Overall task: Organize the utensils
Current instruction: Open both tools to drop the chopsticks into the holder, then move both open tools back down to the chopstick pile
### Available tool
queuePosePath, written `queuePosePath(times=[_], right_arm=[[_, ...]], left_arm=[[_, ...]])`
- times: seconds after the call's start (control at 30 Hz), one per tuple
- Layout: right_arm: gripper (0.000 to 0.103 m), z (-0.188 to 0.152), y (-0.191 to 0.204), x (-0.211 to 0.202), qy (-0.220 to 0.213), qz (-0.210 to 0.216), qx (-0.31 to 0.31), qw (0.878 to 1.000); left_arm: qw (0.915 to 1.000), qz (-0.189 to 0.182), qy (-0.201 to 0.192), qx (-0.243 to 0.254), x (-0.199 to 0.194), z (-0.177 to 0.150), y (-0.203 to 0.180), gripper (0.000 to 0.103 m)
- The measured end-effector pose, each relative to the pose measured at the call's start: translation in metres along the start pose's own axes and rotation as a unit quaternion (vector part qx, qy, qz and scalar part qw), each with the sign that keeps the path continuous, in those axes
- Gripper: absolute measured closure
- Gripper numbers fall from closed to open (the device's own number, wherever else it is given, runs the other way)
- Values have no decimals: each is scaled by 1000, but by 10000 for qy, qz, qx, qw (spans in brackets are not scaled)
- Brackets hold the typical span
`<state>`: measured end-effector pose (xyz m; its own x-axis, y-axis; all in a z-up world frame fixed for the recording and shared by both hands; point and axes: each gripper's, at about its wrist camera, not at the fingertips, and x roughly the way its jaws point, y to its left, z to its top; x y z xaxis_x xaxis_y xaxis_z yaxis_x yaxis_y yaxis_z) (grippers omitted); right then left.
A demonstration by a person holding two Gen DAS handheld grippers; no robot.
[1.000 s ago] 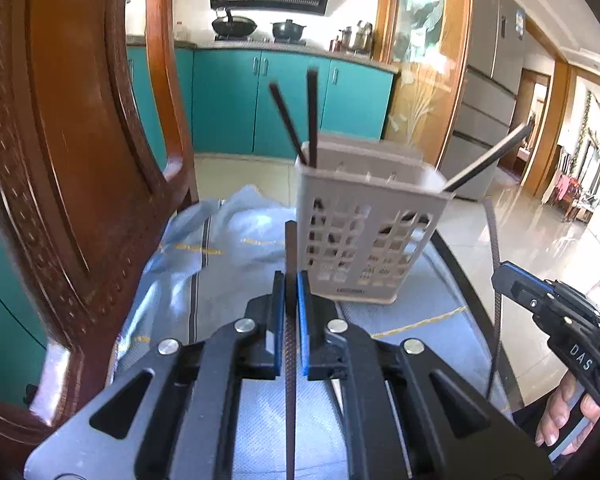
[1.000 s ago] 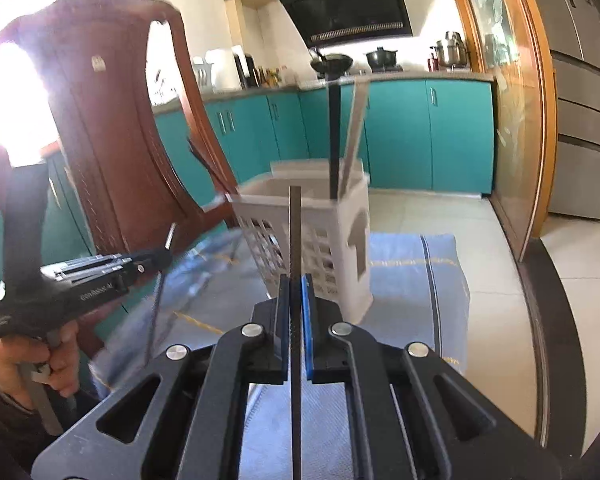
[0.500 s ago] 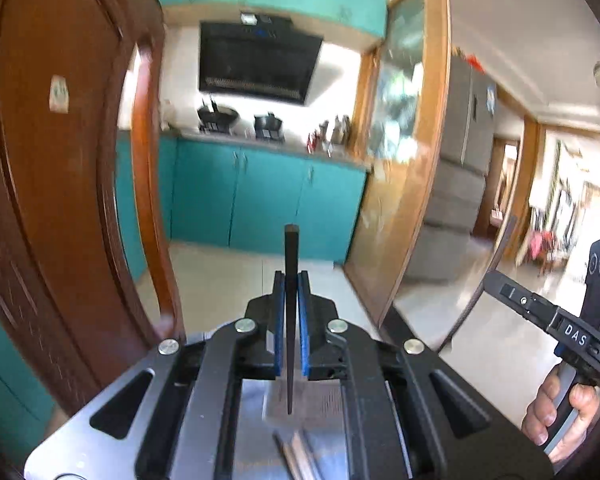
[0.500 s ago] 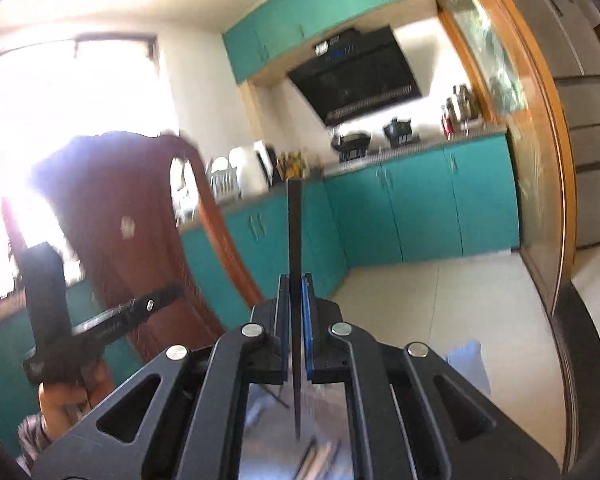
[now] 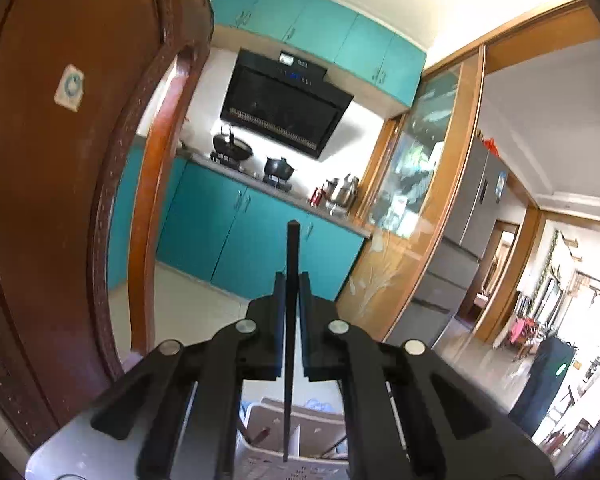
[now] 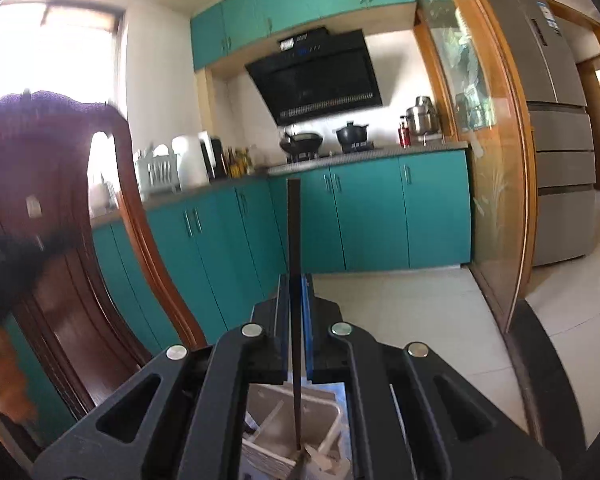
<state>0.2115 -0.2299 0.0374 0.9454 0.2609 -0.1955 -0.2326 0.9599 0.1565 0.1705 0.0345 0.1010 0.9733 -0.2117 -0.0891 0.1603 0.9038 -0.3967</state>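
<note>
Now | left gripper [image 5: 290, 306], right gripper [image 6: 296, 304]: slim black chopsticks [image 5: 289, 344] [image 6: 295, 320] | perforated plastic basket [image 5: 276, 436]

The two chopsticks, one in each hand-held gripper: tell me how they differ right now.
The left chopstick sticks out only a little beyond the left hand-held gripper; the right chopstick sticks out much farther beyond the right hand-held gripper. Both are dark, upright, clamped, with lower tips over the white utensil basket.
</note>
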Motion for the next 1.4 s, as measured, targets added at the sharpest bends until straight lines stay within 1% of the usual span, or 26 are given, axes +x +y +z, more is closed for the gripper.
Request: queuePosePath(times=[0.07, 0.13, 0.27, 0.33, 0.4, 0.47, 0.53, 0.57, 0.63, 0.67, 0.73, 0.77, 0.8, 0.83, 0.87, 0.9, 0.97, 1.03, 1.07, 1.1, 1.17, 1.2, 1.23, 1.3, 1.4], right_arm=[[96, -7, 3, 4, 127, 13, -73, 9999], [96, -13, 8, 9, 241, 56, -135, 9996], [96, -23, 16, 11, 295, 81, -332, 9990], [97, -27, 19, 9, 297, 115, -410, 9986], [96, -29, 19, 3, 249, 96, -425, 9987], [94, -32, 18, -3, 151, 67, -377, 9992], [81, -33, 17, -8, 106, 37, -390, 9992], [77, -33, 18, -12, 52, 28, -420, 9991], [67, -33, 18, -25, -146, 67, -436, 9989], [65, -33, 19, -31, -227, 105, -443, 9987], [57, -35, 22, -48, -450, 236, -513, 9974], [55, -38, 23, -57, -556, 300, -567, 9964], [52, -41, 25, -64, -614, 347, -620, 9956], [50, -47, 26, -72, -663, 410, -691, 9946], [50, -55, 26, -78, -664, 509, -733, 9938], [48, -61, 26, -82, -616, 605, -759, 9934], [47, -82, 26, -85, -354, 779, -811, 9930], [47, -108, 28, -76, 259, 937, -836, 9917], [47, -125, 30, -65, 749, 997, -813, 9889], [47, -136, 32, -55, 1135, 1024, -788, 9851], [47, -164, 37, -32, 2011, 997, -799, 9712], [47, -180, 40, -19, 2407, 859, -853, 9630], [47, -192, 42, -9, 2695, 722, -900, 9561], [47, -212, 40, 9, 3157, 509, -831, 9439], [47, -225, 32, 24, 3455, 333, -497, 9365]], left_arm=[[9999, -2, -113, -79, -1, 0, 2, 96], [9997, 74, -178, -141, 0, -4, 3, 96], [9989, 418, -213, -53, 13, -17, 3, 96], [9982, 594, -47, 103, 26, -30, 1, 96], [9978, 610, 159, 186, 35, -41, -1, 96], [9970, 642, 297, 326, 41, -51, -4, 96], [9951, 712, 399, 558, 42, -64, -11, 96], [9944, 739, 421, 625, 42, -67, -13, 96], [9932, 750, 455, 768, 39, -75, -17, 96], [9930, 738, 448, 804, 36, -77, -17, 96], [9926, 642, 397, 946, 27, -82, -19, 96], [9926, 611, 362, 988, 24, -83, -20, 96], [9925, 573, 303, 1041, 18, -84, -21, 94], [9924, 539, 260, 1077, 13, -85, -21, 93], [9923, 501, 199, 1111, 6, -86, -21, 90], [9922, 507, 154, 1128, 2, -85, -20, 85], [9914, 621, 38, 1155, -11, -86, -15, 77], [9909, 705, 54, 1148, -18, -89, -7, 73], [9900, 794, 118, 1160, -20, -93, -1, 70], [9890, 880, 178, 1173, -21, -95, 3, 68], [9860, 1132, 407, 1155, -20, -103, 16, 66], [9848, 1227, 517, 1111, -19, -107, 22, 65], [9836, 1337, 642, 1026, -19, -110, 29, 65], [9816, 1495, 876, 801, -17, -114, 43, 61], [9811, 1515, 1103, 488, -18, -117, 58, 58]])
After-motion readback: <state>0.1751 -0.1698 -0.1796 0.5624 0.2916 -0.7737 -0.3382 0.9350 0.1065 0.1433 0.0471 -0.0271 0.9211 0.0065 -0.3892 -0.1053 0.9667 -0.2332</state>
